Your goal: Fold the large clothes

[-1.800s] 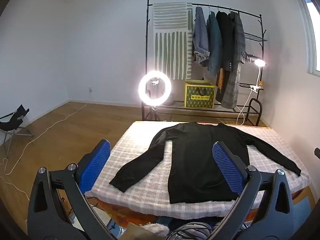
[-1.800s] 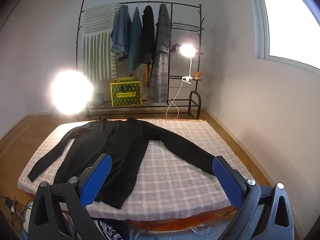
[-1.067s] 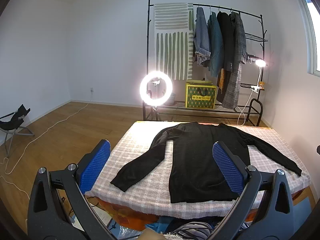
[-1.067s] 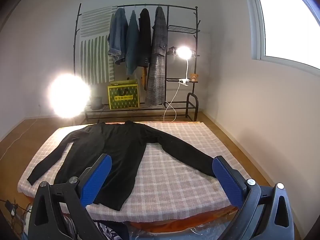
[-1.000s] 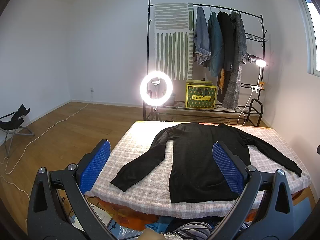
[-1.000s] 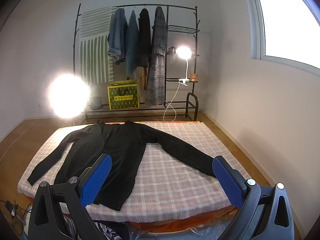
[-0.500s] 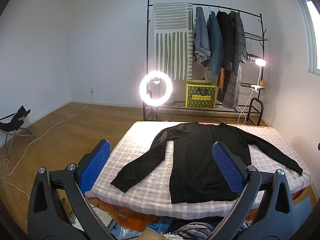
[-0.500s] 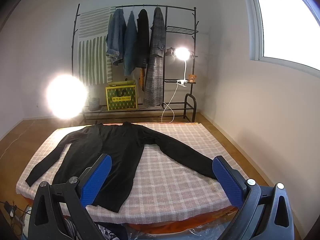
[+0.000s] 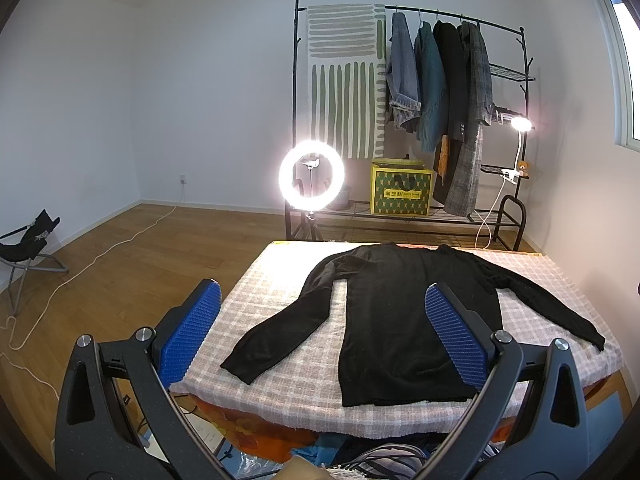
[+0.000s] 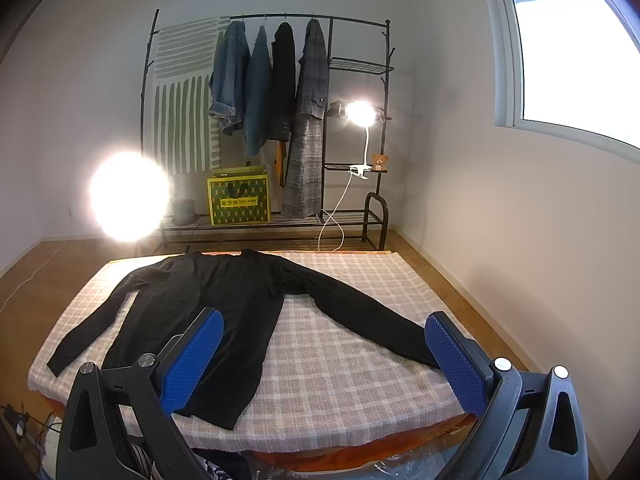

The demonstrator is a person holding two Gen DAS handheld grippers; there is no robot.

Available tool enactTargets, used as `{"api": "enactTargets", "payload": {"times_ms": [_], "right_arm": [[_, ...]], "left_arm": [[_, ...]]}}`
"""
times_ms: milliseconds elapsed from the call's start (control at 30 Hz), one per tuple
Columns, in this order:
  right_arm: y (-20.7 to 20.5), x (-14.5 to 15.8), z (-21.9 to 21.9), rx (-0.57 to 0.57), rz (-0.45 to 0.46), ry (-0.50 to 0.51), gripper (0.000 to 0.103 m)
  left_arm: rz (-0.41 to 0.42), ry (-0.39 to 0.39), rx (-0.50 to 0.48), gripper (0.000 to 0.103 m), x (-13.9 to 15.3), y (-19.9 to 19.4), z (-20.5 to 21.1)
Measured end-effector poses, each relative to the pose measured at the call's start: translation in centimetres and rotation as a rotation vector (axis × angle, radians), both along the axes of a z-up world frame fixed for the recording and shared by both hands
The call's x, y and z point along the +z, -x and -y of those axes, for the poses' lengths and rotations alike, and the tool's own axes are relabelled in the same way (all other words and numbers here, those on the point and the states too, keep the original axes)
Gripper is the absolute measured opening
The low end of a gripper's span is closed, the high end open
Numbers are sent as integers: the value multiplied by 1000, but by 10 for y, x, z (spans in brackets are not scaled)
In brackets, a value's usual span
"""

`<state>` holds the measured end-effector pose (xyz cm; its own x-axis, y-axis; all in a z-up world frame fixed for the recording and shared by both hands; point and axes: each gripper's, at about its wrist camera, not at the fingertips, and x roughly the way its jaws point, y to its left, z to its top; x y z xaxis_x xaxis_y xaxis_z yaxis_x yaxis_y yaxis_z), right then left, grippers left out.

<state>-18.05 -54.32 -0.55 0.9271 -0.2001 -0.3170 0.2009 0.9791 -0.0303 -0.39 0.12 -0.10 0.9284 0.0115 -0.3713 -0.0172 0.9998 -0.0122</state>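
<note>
Spread flat on the checked pink-and-white mattress cover (image 9: 280, 292), sleeves out: long-sleeved black knit sweater (image 9: 404, 320), likely soft, limp, light, best pinched at cuff or hem, with left gripper (image 9: 322, 332) and right gripper (image 10: 324, 354) both agape, empty, short of it.

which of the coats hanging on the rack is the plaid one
The grey plaid coat, last on the right of the four on the rack. It hangs longest; the others are a denim jacket, a teal one and a black one.

We see a black long-sleeved sweater (image 9: 416, 320) lying flat and unfolded on the checked bed (image 9: 280, 292), sleeves spread outward, hem nearest us.
</note>
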Motion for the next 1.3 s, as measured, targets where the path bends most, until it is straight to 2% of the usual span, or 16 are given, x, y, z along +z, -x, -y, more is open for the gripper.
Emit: {"api": "enactTargets", "payload": {"times_ms": [600,1300], "right_arm": [[2,-1,-2,9,8,-3,102],[-6,-1,-10,35,8,1,102]], "left_arm": [[-6,-4,3,103,-9,-5,3],[-29,-10,38,103,-25,-14,-17]]}}
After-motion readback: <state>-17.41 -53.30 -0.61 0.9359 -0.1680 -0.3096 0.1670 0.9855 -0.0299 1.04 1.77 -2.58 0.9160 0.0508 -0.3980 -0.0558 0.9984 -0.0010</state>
